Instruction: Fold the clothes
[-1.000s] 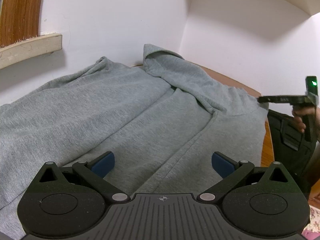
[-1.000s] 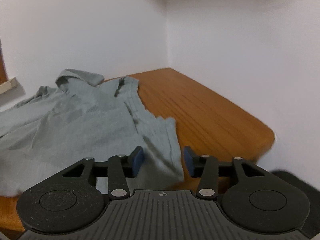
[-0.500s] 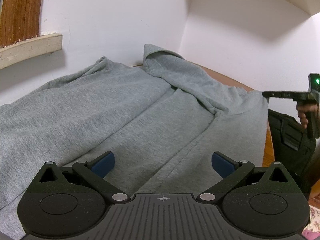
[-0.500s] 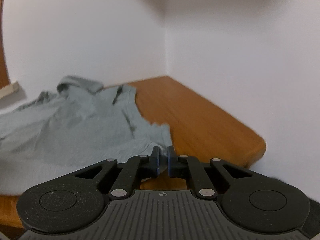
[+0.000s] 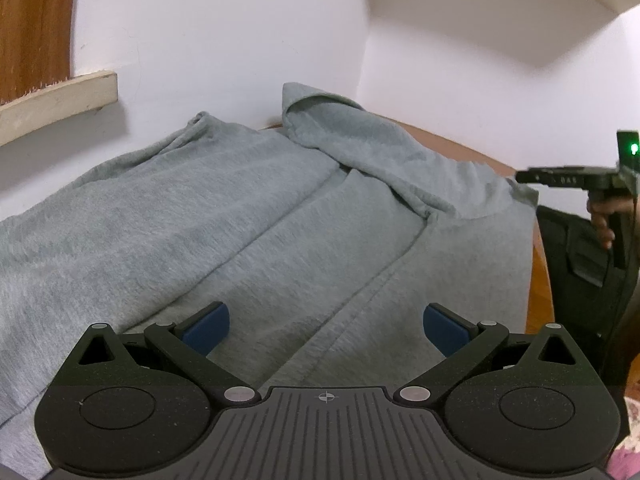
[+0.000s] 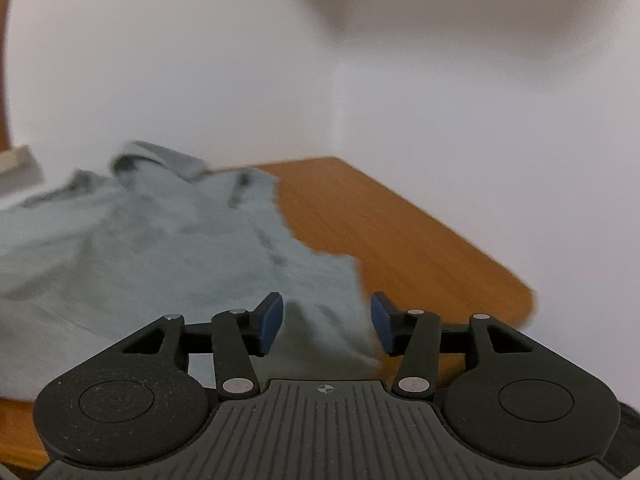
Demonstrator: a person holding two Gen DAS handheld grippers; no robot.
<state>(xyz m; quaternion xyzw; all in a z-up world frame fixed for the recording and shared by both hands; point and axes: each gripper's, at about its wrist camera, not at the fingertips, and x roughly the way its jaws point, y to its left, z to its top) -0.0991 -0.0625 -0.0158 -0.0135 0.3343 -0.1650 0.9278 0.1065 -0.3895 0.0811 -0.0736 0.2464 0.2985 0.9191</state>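
A grey hooded sweatshirt [image 5: 280, 208] lies spread over the wooden table [image 6: 400, 232], its hood [image 5: 360, 140] toward the far wall corner. My left gripper [image 5: 324, 314] hovers open just above the garment's front, with nothing between its blue pads. My right gripper [image 6: 326, 308] is at the sweatshirt's [image 6: 160, 248] right corner; its jaws are opening, and the cloth edge lies loose between the pads without being pinched. In the left wrist view the right gripper [image 5: 524, 178] shows side-on at the garment's right edge, held by a hand [image 5: 600, 216].
White walls meet in a corner behind the table. A pale wooden ledge [image 5: 60, 96] juts from the left wall. A dark bag or chair [image 5: 580, 280] stands beyond the table's right edge [image 6: 520, 300]. Bare wood shows right of the garment.
The right gripper closed on the sweatshirt's corner half a second ago and has since opened again, drawing slightly back. The left gripper has stayed put.
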